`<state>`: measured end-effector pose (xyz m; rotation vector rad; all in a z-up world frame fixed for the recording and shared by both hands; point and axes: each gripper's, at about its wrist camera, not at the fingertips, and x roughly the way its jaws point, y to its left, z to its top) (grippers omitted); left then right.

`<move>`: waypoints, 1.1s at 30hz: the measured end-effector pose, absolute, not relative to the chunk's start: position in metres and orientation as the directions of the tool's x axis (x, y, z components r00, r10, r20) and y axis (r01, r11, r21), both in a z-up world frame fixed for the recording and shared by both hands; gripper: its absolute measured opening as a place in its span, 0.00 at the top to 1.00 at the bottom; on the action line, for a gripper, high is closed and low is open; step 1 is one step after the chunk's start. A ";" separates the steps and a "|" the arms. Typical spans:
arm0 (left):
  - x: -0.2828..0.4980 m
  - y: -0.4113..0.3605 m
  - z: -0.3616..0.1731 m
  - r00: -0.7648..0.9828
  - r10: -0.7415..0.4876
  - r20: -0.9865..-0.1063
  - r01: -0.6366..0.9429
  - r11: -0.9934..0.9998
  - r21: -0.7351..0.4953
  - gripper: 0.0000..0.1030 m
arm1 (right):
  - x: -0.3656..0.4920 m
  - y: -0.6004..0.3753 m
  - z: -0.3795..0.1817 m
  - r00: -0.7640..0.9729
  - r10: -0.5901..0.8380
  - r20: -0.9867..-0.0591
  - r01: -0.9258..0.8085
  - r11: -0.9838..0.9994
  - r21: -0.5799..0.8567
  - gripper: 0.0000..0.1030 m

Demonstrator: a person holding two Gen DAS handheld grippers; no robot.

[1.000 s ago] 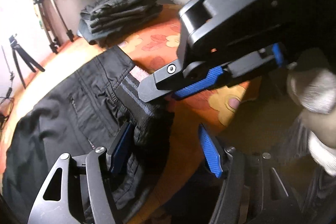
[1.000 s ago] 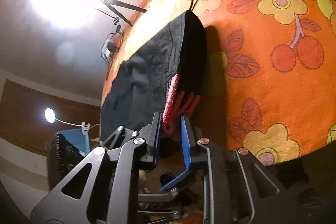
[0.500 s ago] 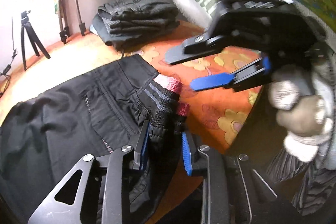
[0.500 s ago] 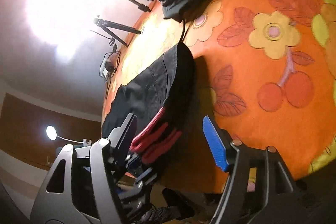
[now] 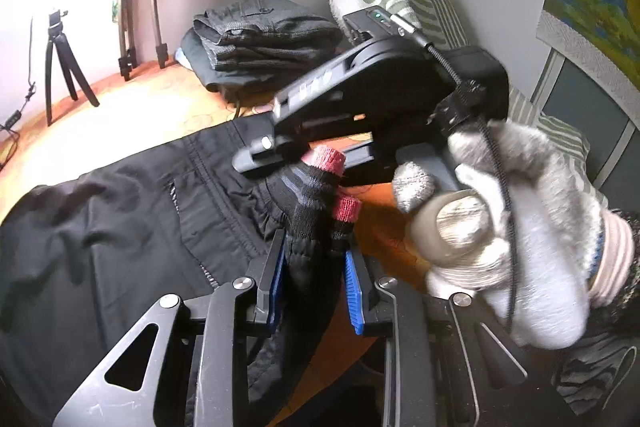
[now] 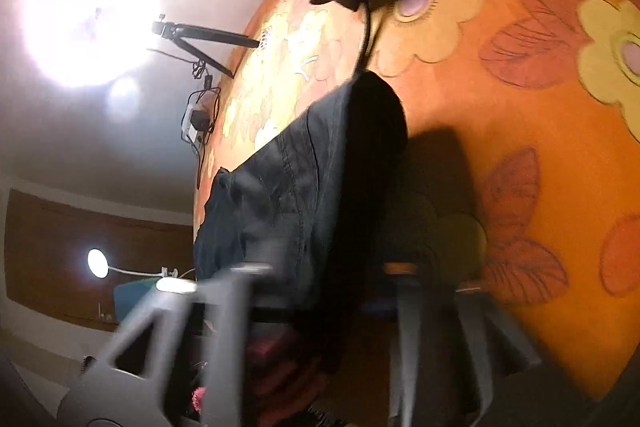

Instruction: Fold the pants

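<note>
1. Right gripper (image 6: 320,307) in its own wrist view: smeared by motion blur; fingers cannot be made out singly, and whether cloth lies between the closing jaws cannot be told.
2. Same gripper from the left wrist view: lettering on its body blurred, unreadable; finger ends hidden behind a red-tipped dark glove (image 5: 316,183).
3. Pants (image 5: 120,227): cut off by the left and bottom picture edges; the waistband corner vanishes between the left gripper (image 5: 316,283) fingers.
4. Folded dark clothes (image 5: 260,31) at the bed's far edge: count of pieces not tellable.
5. Gloved right hand (image 5: 512,239): wrist runs out of frame at right.
</note>
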<state>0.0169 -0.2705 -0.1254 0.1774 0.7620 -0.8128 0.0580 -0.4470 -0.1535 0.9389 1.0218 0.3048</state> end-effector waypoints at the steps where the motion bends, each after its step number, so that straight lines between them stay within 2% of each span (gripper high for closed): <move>1: 0.018 -0.271 -0.124 0.441 -0.597 -0.670 0.710 0.688 -0.146 0.77 | 0.058 -0.446 -0.149 0.530 0.603 -0.596 0.181 0.606 0.774 0.91; 5: 0.017 -0.281 -0.107 0.439 -0.645 -0.626 0.726 0.665 -0.175 0.77 | 0.051 -0.443 -0.103 0.590 0.513 -0.623 0.078 0.732 0.677 0.93; 9: 0.019 -0.296 -0.096 0.424 -0.687 -0.590 0.739 0.639 -0.213 0.77 | 0.045 -0.461 -0.075 0.632 0.455 -0.627 0.061 0.777 0.626 0.93; 13: 0.023 -0.308 -0.107 0.381 -0.677 -0.630 0.738 0.633 -0.235 0.77 | 0.048 -0.475 -0.084 0.611 0.422 -0.670 0.104 0.796 0.596 0.93; 16: 0.021 -0.306 -0.117 0.319 -0.675 -0.665 0.732 0.621 -0.280 0.72 | 0.050 -0.474 -0.097 0.574 0.383 -0.724 0.123 0.834 0.538 0.92; 19: 0.009 -0.295 -0.115 0.303 -0.670 -0.678 0.740 0.614 -0.276 0.71 | 0.052 -0.480 -0.104 0.534 0.306 -0.788 0.177 0.871 0.458 0.79; 21: -0.002 -0.278 -0.108 0.298 -0.677 -0.673 0.738 0.610 -0.287 0.71 | 0.048 -0.490 -0.099 0.551 0.250 -0.796 0.209 0.882 0.422 0.67; 23: -0.007 -0.263 -0.102 0.311 -0.677 -0.667 0.729 0.620 -0.290 0.62 | 0.045 -0.497 -0.085 0.584 0.215 -0.783 0.226 0.883 0.411 0.67; 25: -0.009 -0.243 -0.094 0.348 -0.667 -0.658 0.708 0.648 -0.282 0.61 | 0.046 -0.495 -0.066 0.619 0.196 -0.760 0.209 0.892 0.400 0.66; 28: -0.001 -0.209 -0.088 0.425 -0.621 -0.659 0.648 0.716 -0.258 0.61 | 0.060 -0.471 -0.047 0.640 0.222 -0.736 0.130 0.912 0.388 0.66; 33: 0.022 -0.148 -0.096 0.509 -0.521 -0.685 0.495 0.828 -0.262 0.61 | 0.103 -0.400 -0.046 0.583 0.383 -0.716 -0.039 0.894 0.446 0.66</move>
